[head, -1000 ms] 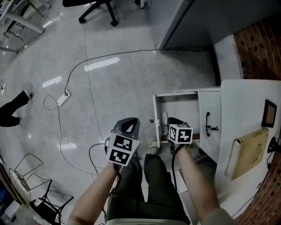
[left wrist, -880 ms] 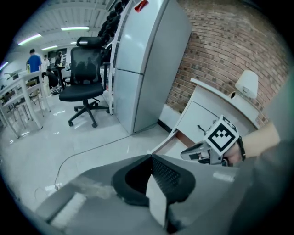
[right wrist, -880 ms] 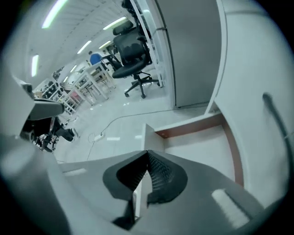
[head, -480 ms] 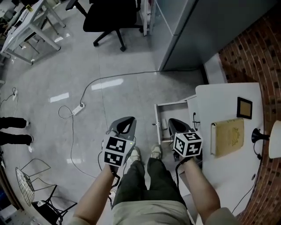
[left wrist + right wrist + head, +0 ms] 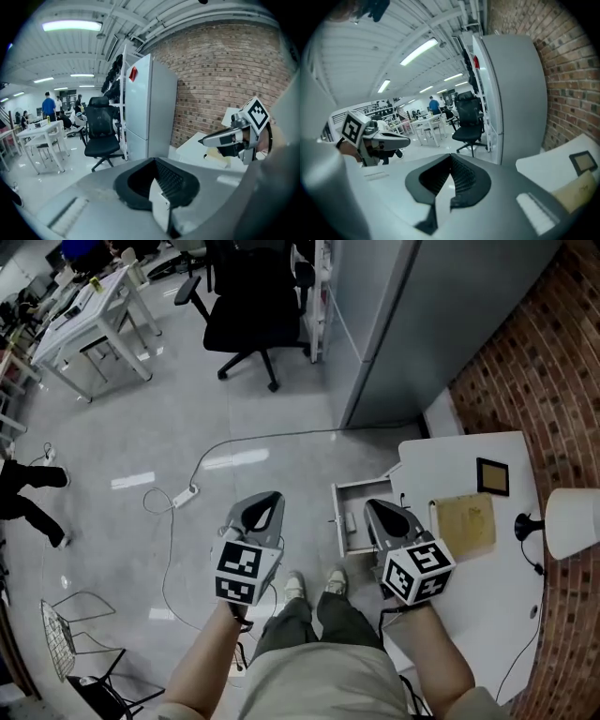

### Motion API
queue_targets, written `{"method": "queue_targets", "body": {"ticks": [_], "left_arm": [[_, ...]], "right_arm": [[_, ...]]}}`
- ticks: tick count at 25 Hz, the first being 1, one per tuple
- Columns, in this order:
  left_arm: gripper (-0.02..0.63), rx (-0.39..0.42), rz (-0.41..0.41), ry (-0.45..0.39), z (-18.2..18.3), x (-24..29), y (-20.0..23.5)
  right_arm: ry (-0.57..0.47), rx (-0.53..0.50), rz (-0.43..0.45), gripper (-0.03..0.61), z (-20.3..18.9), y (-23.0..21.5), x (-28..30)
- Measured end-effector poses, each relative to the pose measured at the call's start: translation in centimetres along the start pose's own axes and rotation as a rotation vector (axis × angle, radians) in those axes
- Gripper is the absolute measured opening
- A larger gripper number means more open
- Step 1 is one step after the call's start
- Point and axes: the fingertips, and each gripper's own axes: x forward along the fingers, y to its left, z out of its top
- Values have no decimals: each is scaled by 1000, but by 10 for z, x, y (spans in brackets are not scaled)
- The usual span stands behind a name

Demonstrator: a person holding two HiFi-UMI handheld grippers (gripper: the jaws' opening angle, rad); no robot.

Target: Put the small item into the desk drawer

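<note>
Right hand-held gripper: jaws closed, empty. You have lifted it clear of white open desk drawer, where it reached a second ago. Left hand-held gripper: also closed, nothing between jaws, held above grey floor. Small pale item appears to lie inside drawer, near front panel. Judgement: placing looks done. Drawer stands open under white tabletop, so pushing it shut may remain.

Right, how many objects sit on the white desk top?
3: small black square frame farthest away, flat tan book nearer, white-shaded lamp by the brick wall. The right gripper may hide others.
</note>
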Motion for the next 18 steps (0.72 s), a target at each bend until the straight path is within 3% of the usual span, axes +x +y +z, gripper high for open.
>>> {"method": "queue_targets", "body": {"ticks": [8, 11, 13, 18], "left_arm": [[3, 69, 23, -212, 94, -85, -4], [3, 48, 24, -299, 127, -115, -13], [3, 49, 25, -345, 143, -134, -19], [3, 147, 26, -418, 165, -168, -34]], "right_arm": [[-214, -138, 96, 3, 107, 75, -72], [-293, -188, 123, 4, 139, 101, -99], [-335, -219, 128, 3, 157, 117, -116], [-436, -242, 133, 3, 195, 147, -157]]}}
